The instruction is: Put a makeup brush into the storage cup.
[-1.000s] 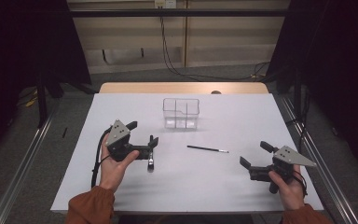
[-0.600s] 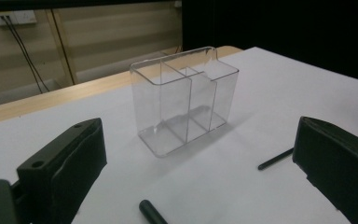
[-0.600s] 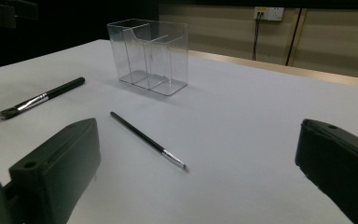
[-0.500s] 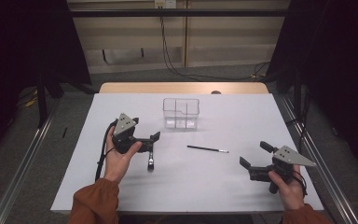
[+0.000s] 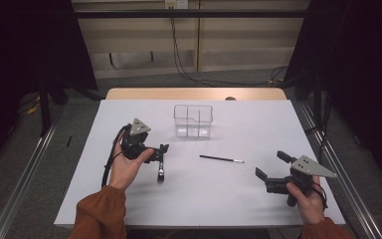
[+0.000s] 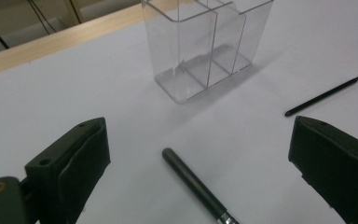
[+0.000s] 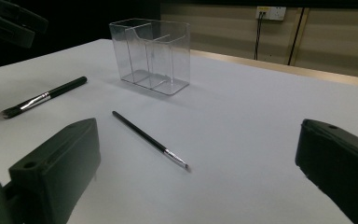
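My left gripper (image 5: 160, 152) hangs over the bench's (image 5: 219, 199) left half, its jaws spread wide and holding nothing; in the left gripper view the thick brush (image 6: 198, 185) lies on the bench between the two jaws, touched by neither, its dark handle end pointing toward the organizer (image 6: 205, 44); in the high view the brush (image 5: 161, 169) lies just below the jaw tips, roughly square to the near edge. The clear organizer (image 5: 193, 120) stands upright toward the far edge, near the middle, its compartments empty as far as I can tell. The thin brush (image 5: 221, 159) lies flat near the bench's centre, between my two grippers and apart from both; in the right gripper view it (image 7: 150, 140) runs slantwise ahead of the jaws with its bristle tip nearer them. My right gripper (image 5: 273, 167) sits near the near right corner, jaws wide apart, gripping nothing.
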The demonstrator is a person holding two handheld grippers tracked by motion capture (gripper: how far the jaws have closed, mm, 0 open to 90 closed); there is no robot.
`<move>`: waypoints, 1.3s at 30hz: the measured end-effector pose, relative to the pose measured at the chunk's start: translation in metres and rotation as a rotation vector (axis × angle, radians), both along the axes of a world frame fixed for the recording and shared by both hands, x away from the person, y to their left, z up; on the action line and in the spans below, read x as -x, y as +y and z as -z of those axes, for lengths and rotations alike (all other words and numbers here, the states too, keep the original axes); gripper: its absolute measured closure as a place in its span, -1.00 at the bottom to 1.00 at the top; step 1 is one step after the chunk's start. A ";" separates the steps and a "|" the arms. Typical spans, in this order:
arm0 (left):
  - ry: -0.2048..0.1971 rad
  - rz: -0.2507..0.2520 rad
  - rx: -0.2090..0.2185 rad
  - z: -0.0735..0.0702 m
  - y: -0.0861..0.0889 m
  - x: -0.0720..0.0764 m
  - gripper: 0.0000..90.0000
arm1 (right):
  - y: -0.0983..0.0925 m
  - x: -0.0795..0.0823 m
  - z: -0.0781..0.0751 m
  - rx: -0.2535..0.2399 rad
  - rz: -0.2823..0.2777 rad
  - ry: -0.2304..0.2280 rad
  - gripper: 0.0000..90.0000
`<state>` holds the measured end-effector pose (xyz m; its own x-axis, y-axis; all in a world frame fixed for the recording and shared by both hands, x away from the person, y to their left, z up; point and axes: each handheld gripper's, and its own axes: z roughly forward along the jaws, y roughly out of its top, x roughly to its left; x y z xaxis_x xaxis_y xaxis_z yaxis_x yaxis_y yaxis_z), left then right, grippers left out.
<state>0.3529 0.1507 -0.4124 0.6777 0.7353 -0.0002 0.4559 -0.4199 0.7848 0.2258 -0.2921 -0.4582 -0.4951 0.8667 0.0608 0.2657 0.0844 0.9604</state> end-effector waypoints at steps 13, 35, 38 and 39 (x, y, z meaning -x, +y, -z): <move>0.193 -0.056 -0.144 0.001 -0.007 -0.013 -0.84 | 0.000 0.000 0.000 0.001 -0.004 0.002 -1.00; 0.409 -0.048 -0.285 0.014 -0.022 -0.022 -0.88 | 0.001 0.000 0.000 0.005 -0.007 0.006 -1.00; 0.418 -0.046 -0.292 0.015 -0.024 -0.022 -0.88 | 0.001 0.000 0.000 0.009 -0.008 0.006 -1.00; 0.419 -0.040 -0.297 0.016 -0.025 -0.021 -0.88 | 0.001 0.000 0.000 0.008 -0.009 0.007 -1.00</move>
<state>0.3742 0.1256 -0.4286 0.6352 0.7705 -0.0527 0.7260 -0.5724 0.3812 0.2256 -0.2914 -0.4587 -0.5021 0.8629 0.0575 0.2721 0.0945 0.9576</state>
